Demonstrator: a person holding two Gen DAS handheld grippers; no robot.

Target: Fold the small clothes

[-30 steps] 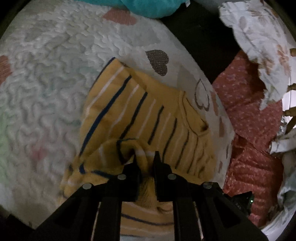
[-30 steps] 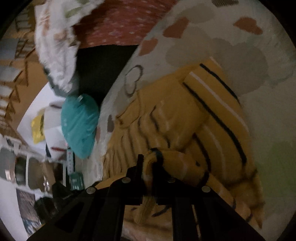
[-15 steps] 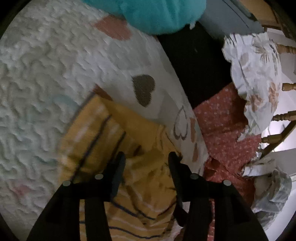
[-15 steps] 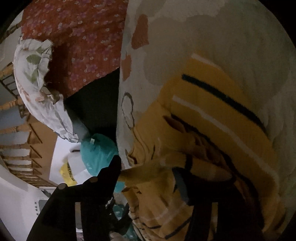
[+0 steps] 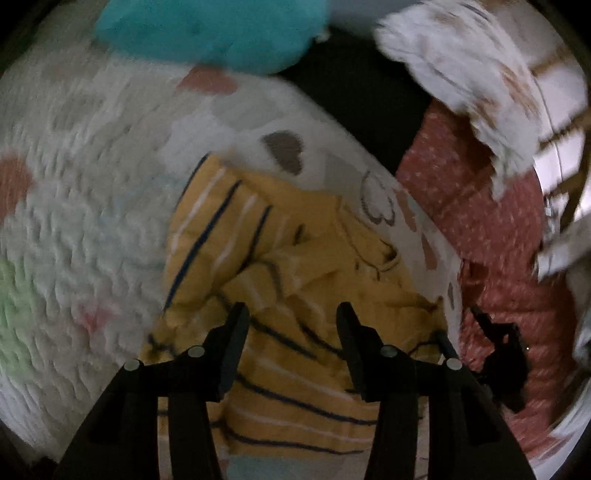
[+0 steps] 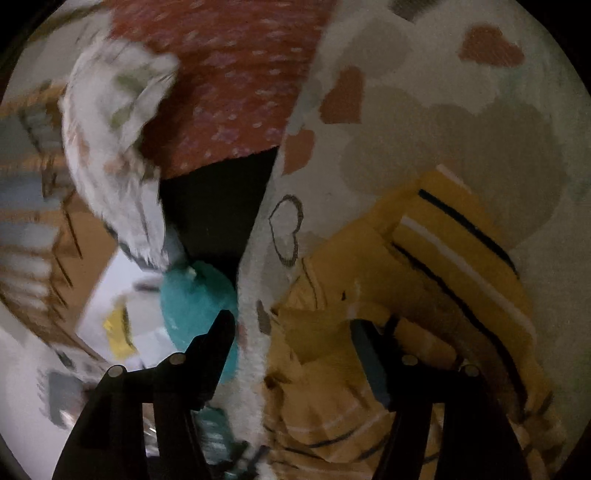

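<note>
A small yellow shirt with navy and white stripes (image 5: 295,266) lies crumpled and partly folded on a white quilted bedspread with heart shapes (image 5: 92,184). My left gripper (image 5: 291,317) is open and empty just above the shirt's lower part. In the right wrist view the same shirt (image 6: 424,295) lies at the right. My right gripper (image 6: 291,325) is open and empty, its right finger over the shirt and its left finger past the bed's edge.
A teal cushion (image 5: 210,29) lies at the far edge of the bed; it also shows in the right wrist view (image 6: 195,306). A red dotted cloth (image 5: 498,258) and a white floral cloth (image 5: 461,81) lie beside the bed. Wooden rails (image 5: 561,129) stand at the right.
Both grippers were shut on folds of the shirt a second ago. Both have opened and let the cloth drop, and have pulled back from it.
</note>
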